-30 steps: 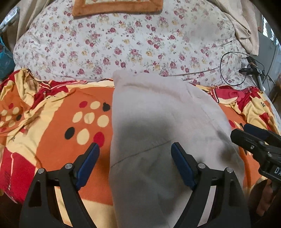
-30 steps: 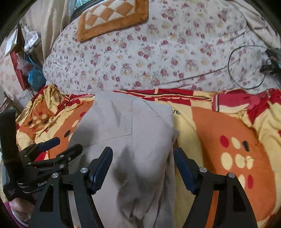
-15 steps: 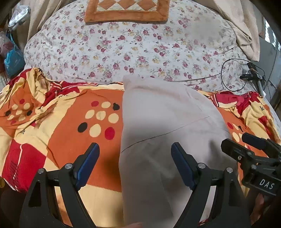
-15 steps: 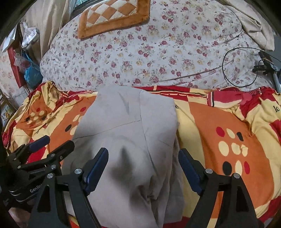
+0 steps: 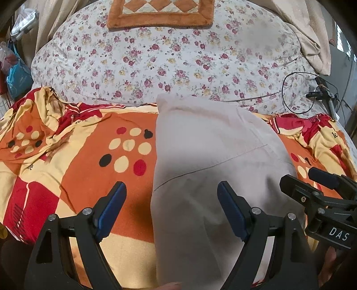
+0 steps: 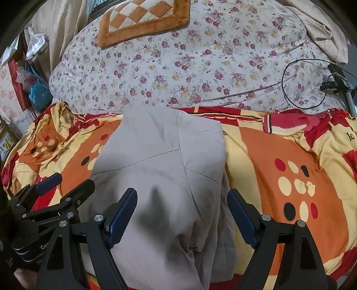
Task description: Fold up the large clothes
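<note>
Both grippers, left gripper [image 5: 170,204] and right gripper [image 6: 181,210], stand released above the folded grey garment [image 5: 214,169] lying ahead on the orange blanket [image 5: 73,156].

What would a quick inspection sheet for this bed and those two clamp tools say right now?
Surface: orange patterned blanket over floral bedding.
Job's things: grey garment, folded lengthwise, lying flat.
Clutter: checkered mat; beige cloth; blue bag.
Grippers: left gripper and right gripper, jaws open, holding nothing.
Cables: black cable looped beside a small stand.
Surroundings: nothing seen clearly.
</note>
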`<action>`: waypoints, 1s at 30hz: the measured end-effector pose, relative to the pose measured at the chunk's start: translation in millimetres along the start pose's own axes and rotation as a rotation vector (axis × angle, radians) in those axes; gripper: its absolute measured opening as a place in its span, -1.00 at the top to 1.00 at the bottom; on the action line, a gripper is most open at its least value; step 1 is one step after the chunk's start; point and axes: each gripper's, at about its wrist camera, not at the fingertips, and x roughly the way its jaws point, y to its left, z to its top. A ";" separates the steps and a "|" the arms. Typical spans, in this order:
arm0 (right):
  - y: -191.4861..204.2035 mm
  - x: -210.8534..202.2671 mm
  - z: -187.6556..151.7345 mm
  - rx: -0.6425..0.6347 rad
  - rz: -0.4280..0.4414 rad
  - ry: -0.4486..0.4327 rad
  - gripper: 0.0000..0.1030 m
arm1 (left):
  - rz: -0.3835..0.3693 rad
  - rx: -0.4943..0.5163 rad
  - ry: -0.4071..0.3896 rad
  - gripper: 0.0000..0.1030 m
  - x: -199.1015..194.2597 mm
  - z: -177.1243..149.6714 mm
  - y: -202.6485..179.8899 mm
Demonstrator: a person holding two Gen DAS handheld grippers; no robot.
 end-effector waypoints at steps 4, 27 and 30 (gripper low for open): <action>1.1 3.7 -0.2 0.006 0.002 0.011 -0.63 | -0.001 -0.004 0.008 -0.63 2.9 -1.3 0.4; 3.7 12.1 0.6 0.004 0.006 0.030 -0.63 | 0.002 0.000 0.019 -0.63 9.5 -1.9 1.0; 4.2 13.5 1.3 0.003 0.006 0.032 -0.63 | 0.002 0.000 0.019 -0.63 9.5 -1.9 1.2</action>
